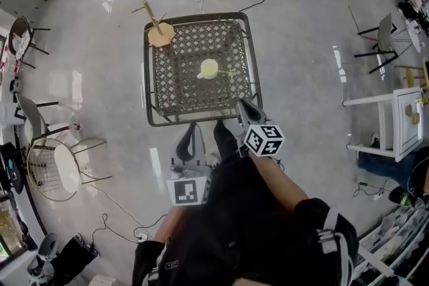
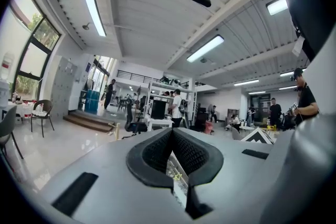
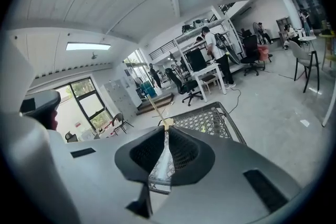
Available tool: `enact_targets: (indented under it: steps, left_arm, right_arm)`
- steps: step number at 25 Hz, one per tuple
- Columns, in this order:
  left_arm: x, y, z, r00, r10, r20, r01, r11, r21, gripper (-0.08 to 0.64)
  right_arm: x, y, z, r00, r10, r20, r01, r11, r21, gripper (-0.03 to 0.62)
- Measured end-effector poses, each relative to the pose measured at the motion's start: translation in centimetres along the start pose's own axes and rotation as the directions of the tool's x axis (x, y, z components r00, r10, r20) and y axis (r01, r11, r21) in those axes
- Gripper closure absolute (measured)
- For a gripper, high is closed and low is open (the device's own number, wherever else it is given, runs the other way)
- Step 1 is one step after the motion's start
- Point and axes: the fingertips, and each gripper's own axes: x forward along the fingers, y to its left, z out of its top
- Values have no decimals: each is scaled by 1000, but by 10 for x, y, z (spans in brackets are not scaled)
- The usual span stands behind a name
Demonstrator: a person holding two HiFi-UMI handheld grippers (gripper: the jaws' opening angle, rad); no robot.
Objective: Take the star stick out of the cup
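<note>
Star stick [image 1: 226, 72] sits untouched in the cup [image 1: 209, 68] mid-table [image 1: 201, 121]; left tongs [image 1: 193, 130] and right tongs [image 1: 242, 105], both closed and empty, hover by the near edge.

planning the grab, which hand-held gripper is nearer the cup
Right. The right hand-held gripper is at the table's near edge, short of the cup; the left hand-held gripper sits farther back, off the table.

Too small to resolve: star stick [image 1: 226, 72]; table [image 1: 194, 118] near corner hidden behind right tool [image 1: 241, 105].
</note>
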Motion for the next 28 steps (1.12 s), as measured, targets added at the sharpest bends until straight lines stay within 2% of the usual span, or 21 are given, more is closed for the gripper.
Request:
enact_targets:
  steps: [6,15,28]
  left_arm:
    - [62,19,5,999,3,-33,-4,1000,-12,545]
    - [123,40,-8,995,29,-97,-31,999,-23,545]
    - [182,57,-29,983,35,-180,-42,999,-31,545]
  right_arm:
    - [61,-37,-8,994,-31,-108,43,994,102,530]
    - [130,-86,-47,962,-60,-267,119,971,210,498]
    - [183,-121,-79,914,-47,-403,177,939,293,483]
